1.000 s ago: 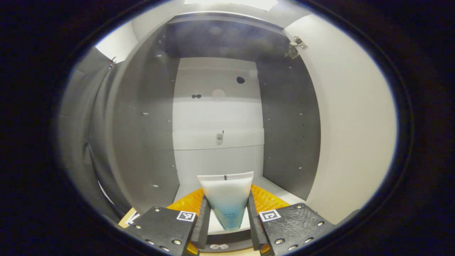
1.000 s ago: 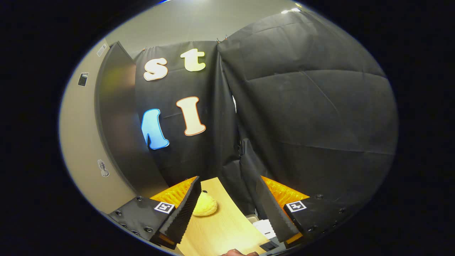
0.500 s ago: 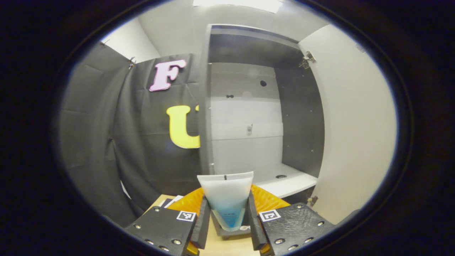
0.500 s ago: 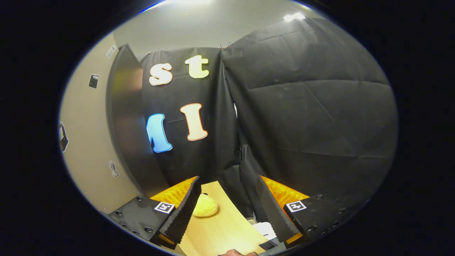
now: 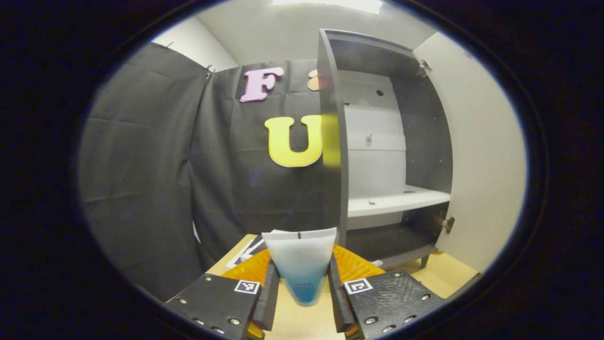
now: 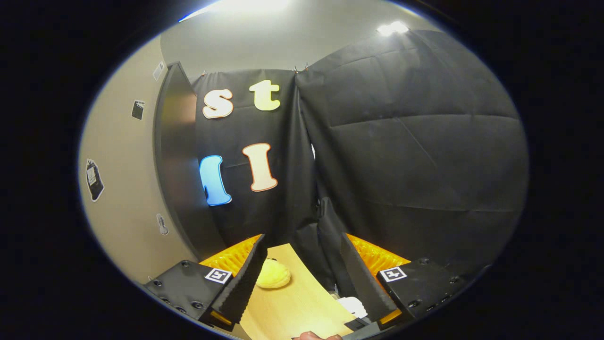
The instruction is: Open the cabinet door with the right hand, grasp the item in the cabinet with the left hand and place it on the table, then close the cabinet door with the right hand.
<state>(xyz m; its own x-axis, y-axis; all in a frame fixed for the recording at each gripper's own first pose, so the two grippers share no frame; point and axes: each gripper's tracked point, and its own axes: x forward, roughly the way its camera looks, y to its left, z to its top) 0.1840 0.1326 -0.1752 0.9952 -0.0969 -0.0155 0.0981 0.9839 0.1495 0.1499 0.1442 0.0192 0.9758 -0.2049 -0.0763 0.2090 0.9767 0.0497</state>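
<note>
The left claw [image 5: 300,288] clamps a white-and-blue tube [image 5: 300,264] above the pale wooden bench [image 5: 302,323], outside the cabinet [image 5: 377,141], whose door [image 5: 476,156] stands open. The right claw [image 6: 302,278] gapes wide over the bench, near a yellow bun-like object [image 6: 272,275].

The soft plastic squeeze tube [image 5: 301,269] is frosted white at its flat crimped end, fading to clear blue lower down. Behind the tube, the tall open cabinet [image 5: 384,151] has dark grey side panels, a white back and a white shelf [image 5: 398,202] — its door [image 5: 481,156] is plain cream-white inside. Below the tube, the table top [image 5: 302,323] is pale yellow wood grain. In the right gripper view, a rounded pale yellow bun-shaped object [image 6: 272,276] lies on the same light wood — the door's outer face [image 6: 122,189] is beige with small dark stickers.
</note>
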